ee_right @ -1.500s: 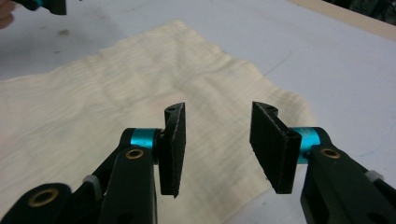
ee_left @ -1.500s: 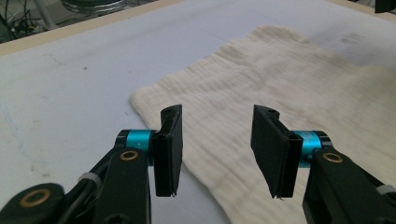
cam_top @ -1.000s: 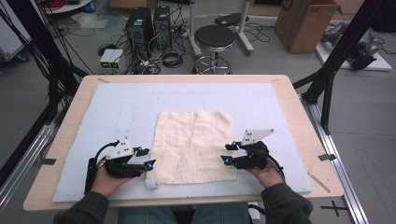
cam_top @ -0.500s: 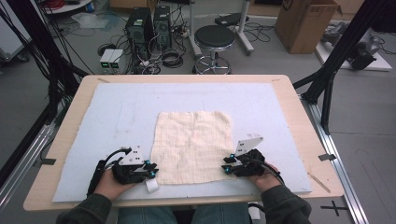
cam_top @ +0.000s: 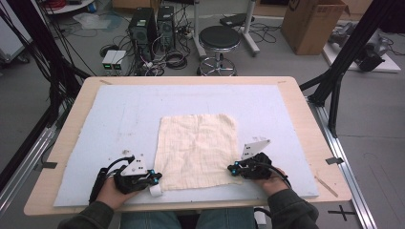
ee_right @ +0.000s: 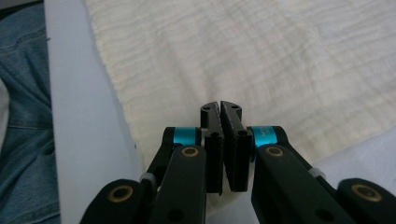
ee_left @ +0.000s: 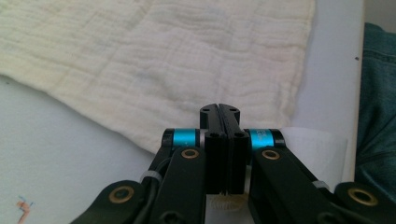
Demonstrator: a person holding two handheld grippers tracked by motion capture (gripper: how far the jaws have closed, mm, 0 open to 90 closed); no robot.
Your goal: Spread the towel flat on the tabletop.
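Note:
A cream cloth (cam_top: 198,148) lies flat on the pale blue mat (cam_top: 129,114). My left gripper (cam_top: 155,179) is at the cloth's near left corner. In the left gripper view its jaws (ee_left: 219,109) have just been closing and now meet, with a frill of cloth (ee_left: 163,56) pinched low between them. My right gripper (cam_top: 231,169) is at the near right corner. In the right gripper view its jaws (ee_right: 220,106) have also just been closing and stand together over the cloth's (ee_right: 280,60) edge, apparently pinching it.
The mat covers a wooden table (cam_top: 305,119), whose near edge is close behind both hands. A small white object (cam_top: 155,191) lies by the left gripper. The person's jeans (ee_left: 378,116) show past the mat's edge. A stool (cam_top: 219,38) and boxes stand beyond the table.
Both pairs of jaws have gone from apart to together at the cloth's near corners. Both hands shifted slightly toward the near edge. The cloth lies as before.

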